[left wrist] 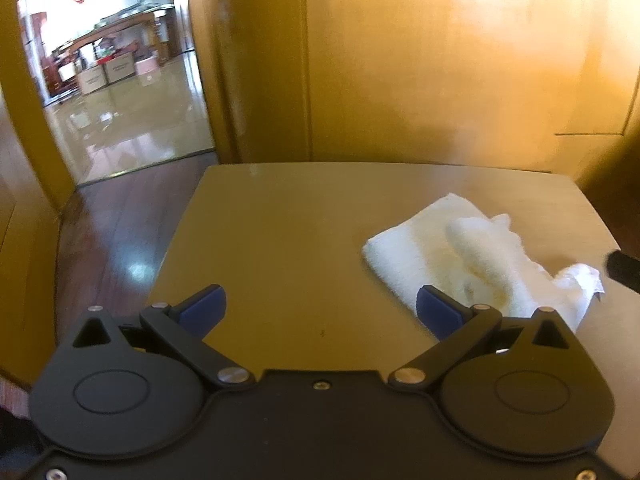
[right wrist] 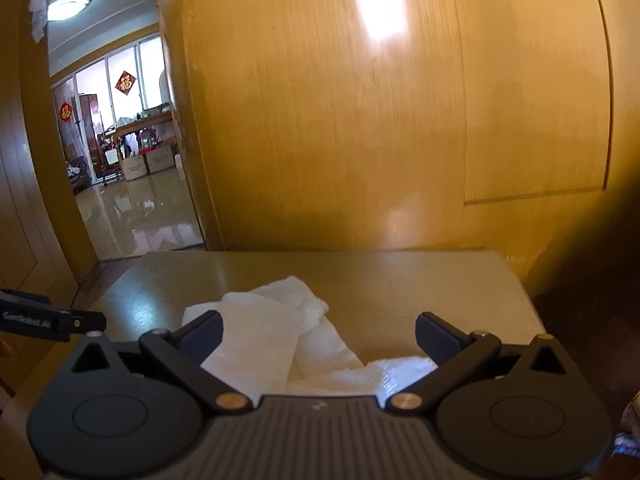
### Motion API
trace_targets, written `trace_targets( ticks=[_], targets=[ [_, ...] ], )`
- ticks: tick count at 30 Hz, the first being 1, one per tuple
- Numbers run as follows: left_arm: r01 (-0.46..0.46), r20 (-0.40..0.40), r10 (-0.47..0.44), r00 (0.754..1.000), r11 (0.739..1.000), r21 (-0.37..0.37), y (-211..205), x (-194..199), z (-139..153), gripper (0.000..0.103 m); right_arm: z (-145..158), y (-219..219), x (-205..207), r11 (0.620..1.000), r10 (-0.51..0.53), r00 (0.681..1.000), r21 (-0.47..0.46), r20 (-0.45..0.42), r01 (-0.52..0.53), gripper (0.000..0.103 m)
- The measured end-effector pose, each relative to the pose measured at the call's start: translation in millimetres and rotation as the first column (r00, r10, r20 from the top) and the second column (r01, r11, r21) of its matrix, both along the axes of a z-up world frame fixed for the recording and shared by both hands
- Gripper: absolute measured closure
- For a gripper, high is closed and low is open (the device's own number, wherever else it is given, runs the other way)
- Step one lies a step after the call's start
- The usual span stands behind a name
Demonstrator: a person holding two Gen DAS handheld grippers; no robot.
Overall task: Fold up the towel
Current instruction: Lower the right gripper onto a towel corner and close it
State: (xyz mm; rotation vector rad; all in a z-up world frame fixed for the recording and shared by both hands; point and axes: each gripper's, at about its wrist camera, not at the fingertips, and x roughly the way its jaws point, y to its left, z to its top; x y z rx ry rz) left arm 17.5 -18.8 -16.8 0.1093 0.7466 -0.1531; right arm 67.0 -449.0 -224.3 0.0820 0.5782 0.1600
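Note:
A white towel lies rumpled and partly folded on the right half of a small tan table. My left gripper hangs open above the table's front, its right blue pad just in front of the towel's near edge, with nothing between its fingers. In the right wrist view the same towel lies directly under my right gripper, which is open over it, the cloth spreading between and below its dark fingers. The tip of the right gripper shows at the right edge of the left wrist view.
A yellow wooden wall stands right behind the table. To the left, a doorway opens onto a shiny tiled room with boxes and a bench. Dark wood floor lies left of the table. The left gripper's side shows at the left.

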Motion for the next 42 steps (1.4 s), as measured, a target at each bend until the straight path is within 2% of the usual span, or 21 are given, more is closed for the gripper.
trace_targets(
  ticks=[4,6,10,15,21,23,24,26,29,33,38,42],
  targets=[
    [0.043,-0.002,-0.043,0.999,0.998,0.041,-8,18,3,0.000,-8,0,25,0.998,0.033,0.996,0.061,-0.078,-0.028,0.001],
    [0.046,-0.001,-0.046,0.999,0.998,0.053,-9,24,1,0.000,-15,-2,36,0.993,0.066,0.992,0.103,-0.104,-0.055,0.007],
    [0.035,-0.020,-0.034,0.999,0.998,0.060,-5,31,-10,0.000,-32,-5,67,0.973,0.176,0.969,0.181,-0.172,-0.145,0.036],
    [0.025,-0.041,-0.023,0.999,0.998,0.065,0,35,-19,0.000,-53,-7,89,0.961,0.207,0.952,0.227,-0.225,-0.156,0.043],
    [0.015,-0.039,-0.013,0.999,0.998,0.055,3,40,-19,0.000,-62,-20,103,0.922,0.226,0.937,0.370,-0.266,-0.117,0.045],
    [0.013,-0.040,-0.011,0.999,0.999,0.051,4,40,-19,0.000,-64,-22,105,0.910,0.239,0.931,0.399,-0.275,-0.115,0.063],
    [0.013,-0.043,-0.011,0.999,0.999,0.046,4,40,-19,0.000,-65,-21,105,0.905,0.253,0.927,0.407,-0.277,-0.125,0.067],
    [0.013,-0.045,-0.011,0.999,0.999,0.041,3,41,-19,0.000,-63,-15,102,0.905,0.290,0.919,0.390,-0.268,-0.172,0.077],
    [0.009,-0.045,-0.007,0.999,0.999,0.041,3,41,-19,0.000,-57,-12,95,0.908,0.305,0.918,0.367,-0.253,-0.200,0.085],
    [0.007,-0.043,-0.005,0.999,0.999,0.047,2,41,-19,0.000,-45,-11,83,0.921,0.311,0.926,0.309,-0.215,-0.238,0.087],
    [0.007,-0.040,-0.005,0.999,0.999,0.052,-2,41,-19,0.000,-29,-2,67,0.933,0.346,0.928,0.155,-0.139,-0.324,0.088],
    [0.012,-0.035,-0.010,0.999,0.998,0.059,-5,39,-19,0.000,-28,-1,55,0.934,0.356,0.927,0.080,-0.119,-0.349,0.087]
  ],
)
